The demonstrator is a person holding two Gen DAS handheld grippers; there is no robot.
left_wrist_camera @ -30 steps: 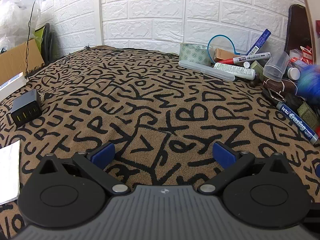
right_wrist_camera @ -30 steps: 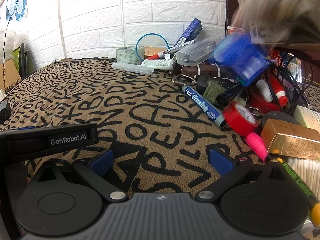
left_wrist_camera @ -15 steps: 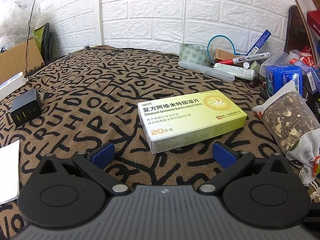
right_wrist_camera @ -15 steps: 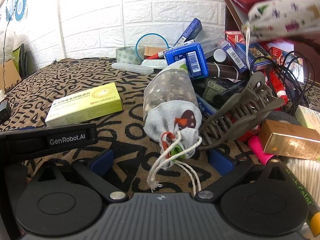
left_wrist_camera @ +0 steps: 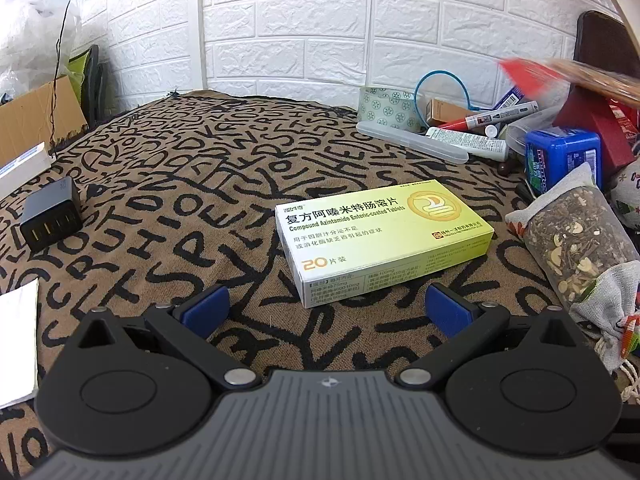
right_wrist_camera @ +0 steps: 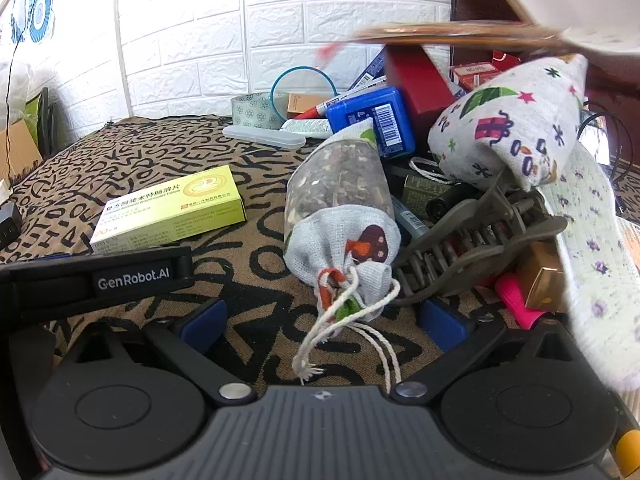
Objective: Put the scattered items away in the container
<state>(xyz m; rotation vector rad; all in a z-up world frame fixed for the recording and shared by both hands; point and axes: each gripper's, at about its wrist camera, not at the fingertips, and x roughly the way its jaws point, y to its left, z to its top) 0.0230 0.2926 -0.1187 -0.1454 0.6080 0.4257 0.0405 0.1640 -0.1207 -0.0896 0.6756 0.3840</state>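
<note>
A yellow-green medicine box point(left_wrist_camera: 384, 236) lies on the letter-patterned cloth just ahead of my left gripper point(left_wrist_camera: 326, 312), which is open and empty. It also shows in the right wrist view point(right_wrist_camera: 168, 208). A herb sachet with a drawstring point(right_wrist_camera: 340, 216) lies right in front of my right gripper point(right_wrist_camera: 322, 318), which is open and empty; its string reaches between the fingers. A grey hair claw point(right_wrist_camera: 476, 236), a printed cloth pouch point(right_wrist_camera: 516, 124) and a blue box point(right_wrist_camera: 376, 120) sit in the pile at the right. A blurred container edge point(right_wrist_camera: 460, 34) hangs above the pile.
A black charger point(left_wrist_camera: 50, 216) and white paper point(left_wrist_camera: 16, 344) lie at the left. Tape roll point(left_wrist_camera: 386, 104), clear case point(left_wrist_camera: 412, 142), markers and a tube sit by the brick wall. A cardboard box point(left_wrist_camera: 36, 116) stands at far left. My left gripper's body point(right_wrist_camera: 96, 280) shows beside the right one.
Items have tumbled onto the cloth: the medicine box, herb sachet, hair claw, blue box, then the printed pouch. The tipped container above has moved. Both grippers have stayed still and open.
</note>
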